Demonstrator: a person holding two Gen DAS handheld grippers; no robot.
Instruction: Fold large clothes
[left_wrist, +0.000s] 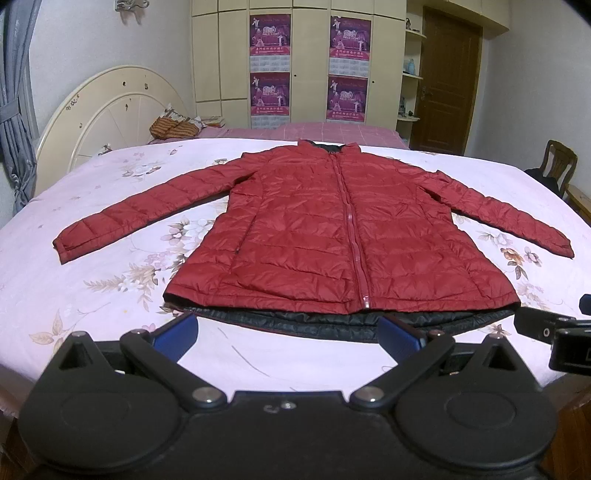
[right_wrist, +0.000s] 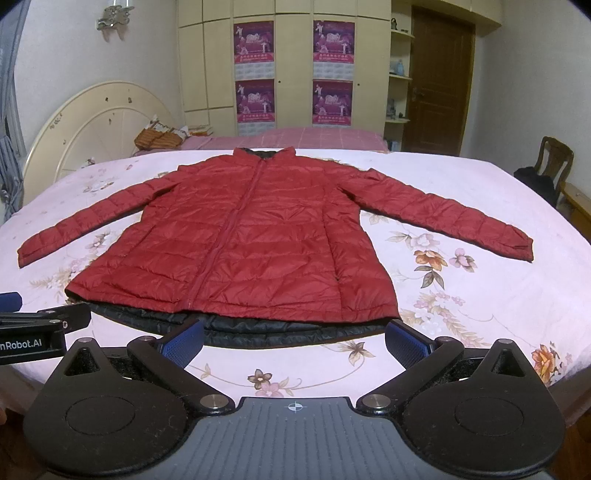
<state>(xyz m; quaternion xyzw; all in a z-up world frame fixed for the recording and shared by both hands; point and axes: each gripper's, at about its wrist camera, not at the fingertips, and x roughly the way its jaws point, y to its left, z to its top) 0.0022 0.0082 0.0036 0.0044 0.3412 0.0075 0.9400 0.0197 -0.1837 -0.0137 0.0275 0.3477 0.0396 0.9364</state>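
Observation:
A red quilted puffer jacket lies flat and zipped on the bed, collar far, both sleeves spread out to the sides. Its black lining shows along the near hem. It also shows in the right wrist view. My left gripper is open and empty, its blue pads just short of the hem. My right gripper is open and empty, also at the near hem, and its body shows at the right edge of the left wrist view. The left gripper shows at the left edge of the right wrist view.
The bed has a pink floral sheet and a cream round headboard at the far left. Pillows lie at the far end. A wardrobe with posters, a brown door and a wooden chair stand beyond.

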